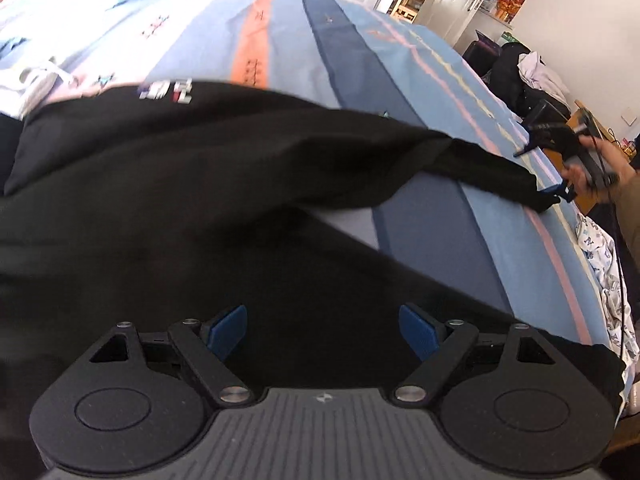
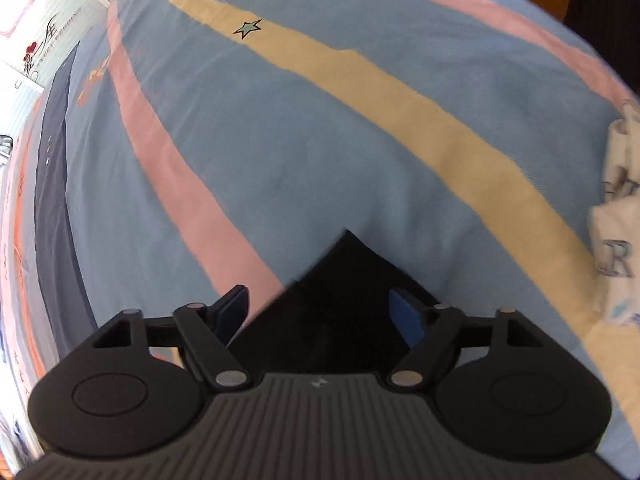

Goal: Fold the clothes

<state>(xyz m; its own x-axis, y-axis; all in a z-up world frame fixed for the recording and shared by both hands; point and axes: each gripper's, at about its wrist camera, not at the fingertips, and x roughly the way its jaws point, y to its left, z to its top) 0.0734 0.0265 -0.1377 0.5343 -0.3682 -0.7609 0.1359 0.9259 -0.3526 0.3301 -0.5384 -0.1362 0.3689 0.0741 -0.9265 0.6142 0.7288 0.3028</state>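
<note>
Two tools work on one black garment spread on the bed. My right tool stands spread around the sleeve tip, which stretches away to my right; my left tool hovers spread over the body.

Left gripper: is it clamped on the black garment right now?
No. The left gripper has its blue pads wide apart above the black garment, nothing pinched between them.

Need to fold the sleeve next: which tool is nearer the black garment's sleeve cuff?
Right. The right tool is open with the sleeve cuff lying between its fingers. The left tool, also open, sits over the black garment body, far from that cuff.
</note>
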